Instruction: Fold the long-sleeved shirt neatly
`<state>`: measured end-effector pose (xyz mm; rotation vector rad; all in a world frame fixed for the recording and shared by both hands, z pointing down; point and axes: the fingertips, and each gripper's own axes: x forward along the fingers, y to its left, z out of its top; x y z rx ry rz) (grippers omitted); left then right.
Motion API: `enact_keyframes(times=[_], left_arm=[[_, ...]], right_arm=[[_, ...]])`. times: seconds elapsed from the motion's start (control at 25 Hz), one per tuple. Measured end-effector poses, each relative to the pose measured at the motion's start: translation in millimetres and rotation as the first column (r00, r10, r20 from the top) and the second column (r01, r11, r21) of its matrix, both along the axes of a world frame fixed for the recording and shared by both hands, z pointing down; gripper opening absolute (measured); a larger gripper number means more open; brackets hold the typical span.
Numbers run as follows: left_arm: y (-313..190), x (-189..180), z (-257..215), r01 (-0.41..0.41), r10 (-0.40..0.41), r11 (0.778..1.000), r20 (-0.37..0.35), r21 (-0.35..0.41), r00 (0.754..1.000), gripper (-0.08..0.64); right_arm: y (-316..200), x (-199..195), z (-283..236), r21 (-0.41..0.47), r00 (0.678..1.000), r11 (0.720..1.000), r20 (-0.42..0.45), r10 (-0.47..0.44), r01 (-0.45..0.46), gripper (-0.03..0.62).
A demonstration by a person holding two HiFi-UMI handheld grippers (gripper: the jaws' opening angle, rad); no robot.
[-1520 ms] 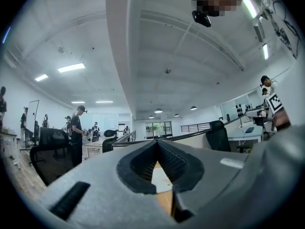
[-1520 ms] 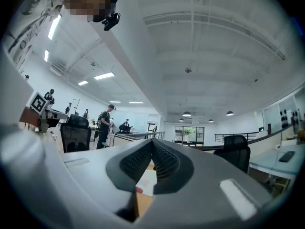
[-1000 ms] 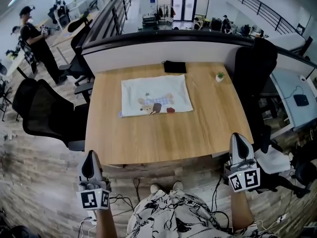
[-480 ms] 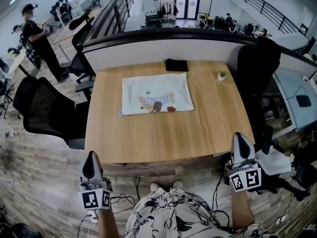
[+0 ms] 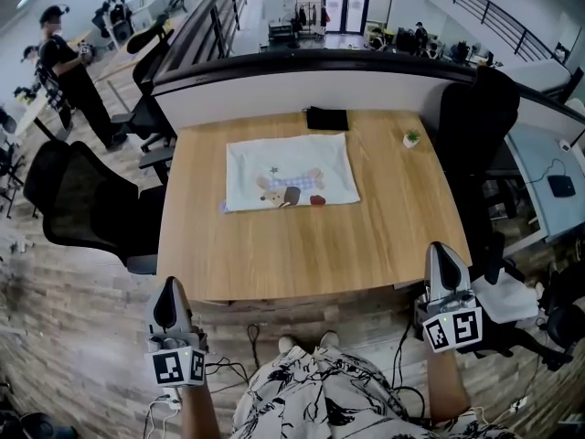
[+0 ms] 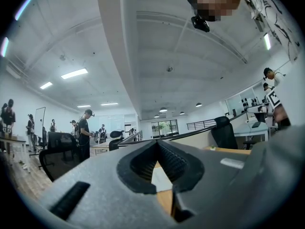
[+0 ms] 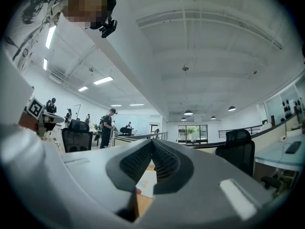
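A white shirt (image 5: 289, 174) with a cartoon print lies folded into a flat rectangle on the far middle of the wooden table (image 5: 311, 245). My left gripper (image 5: 169, 290) hangs below the table's near left corner, jaws shut and empty. Off the near right corner sits my right gripper (image 5: 441, 253), also shut with nothing in it. Both are well short of the shirt. In the left gripper view the closed left gripper (image 6: 157, 142) points level over the table, with the shirt (image 6: 161, 181) seen through the gap below. The right gripper (image 7: 152, 141) looks the same, with the shirt (image 7: 147, 183) behind it.
A black flat pouch (image 5: 326, 119) lies at the table's far edge and a tiny potted plant (image 5: 411, 139) at the far right. Black office chairs stand to the left (image 5: 87, 204) and right (image 5: 480, 126). A partition wall (image 5: 311, 85) backs the table. People stand far off at the left.
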<state>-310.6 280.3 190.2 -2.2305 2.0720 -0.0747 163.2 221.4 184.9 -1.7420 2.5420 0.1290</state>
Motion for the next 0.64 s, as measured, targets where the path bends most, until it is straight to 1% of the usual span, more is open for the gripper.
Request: enact_keyframes(times=[0.32, 0.64], left_arm=[[-0.8, -2.6, 0.1, 0.008, -0.008, 1.0, -0.003, -0.002, 1.0, 0.005], [-1.8, 2.9, 0.3, 0.006, -0.006, 1.0, 0.003, -0.005, 1.0, 0.005]], right_arm=[[-3.5, -5.7, 3.7, -0.009, 1.0, 1.0, -0.002, -0.006, 0.006, 0.005], [-7.1, -4.0, 6.7, -0.023, 1.0, 1.0, -0.003, 0.004, -0.005, 0.005]])
